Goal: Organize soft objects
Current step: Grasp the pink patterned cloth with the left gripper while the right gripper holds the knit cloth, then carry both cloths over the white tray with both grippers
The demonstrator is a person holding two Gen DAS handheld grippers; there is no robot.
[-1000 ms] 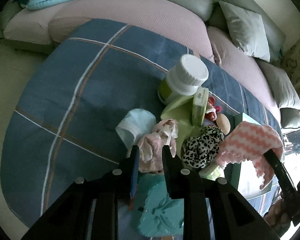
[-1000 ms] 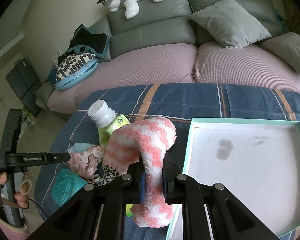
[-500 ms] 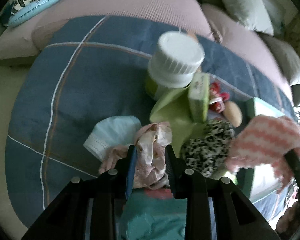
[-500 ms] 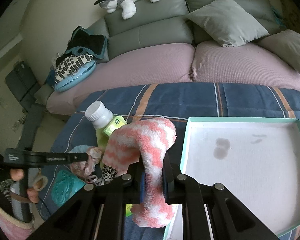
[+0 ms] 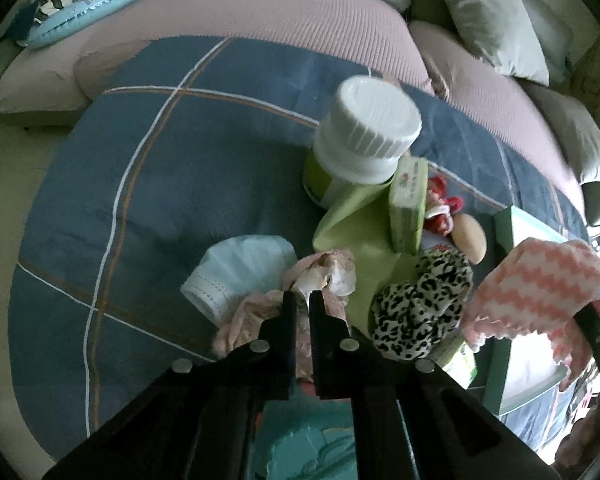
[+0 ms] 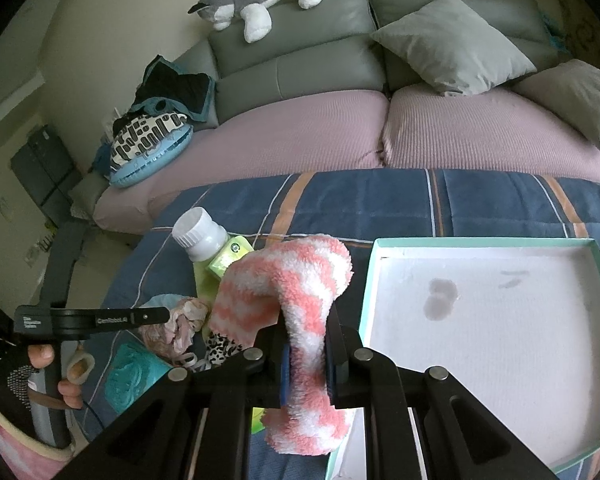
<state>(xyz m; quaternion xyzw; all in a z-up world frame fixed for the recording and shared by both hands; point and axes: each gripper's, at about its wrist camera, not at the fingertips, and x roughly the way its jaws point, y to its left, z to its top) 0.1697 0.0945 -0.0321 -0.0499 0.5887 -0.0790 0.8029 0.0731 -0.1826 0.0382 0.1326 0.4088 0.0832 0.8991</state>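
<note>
The left tool (image 5: 303, 302) points steeply down into a heap of small things on the blue plaid blanket (image 5: 172, 168), its jaws pinched together on a fold of the crumpled pale-pink cloth (image 5: 324, 276). That cloth lies between a light-blue pleated face mask (image 5: 240, 272) and a leopard-print fabric scrunchie (image 5: 420, 312), just in front of a white-capped green bottle (image 5: 364, 136). The right tool (image 6: 306, 354) is clamped on the fluffy pink-and-white zigzag sock (image 6: 300, 284), which arches up over the jaws and hangs below them, beside the left edge of the shallow mint-green cardboard box (image 6: 374, 276).

The step in hand looks like lifting the pink cloth out of the heap. To do it well, the left tool should probably rise straight up and slowly, since only a thin fold seems caught and the mask touches the cloth and may drag along. If the grip looks shallow, re-gripping deeper into the bunch would be safer than tugging.

The box holds nothing yet; its white floor shows only two faint grey stains. Both soft pieces could go there, the sock first as it is nearest.
</note>
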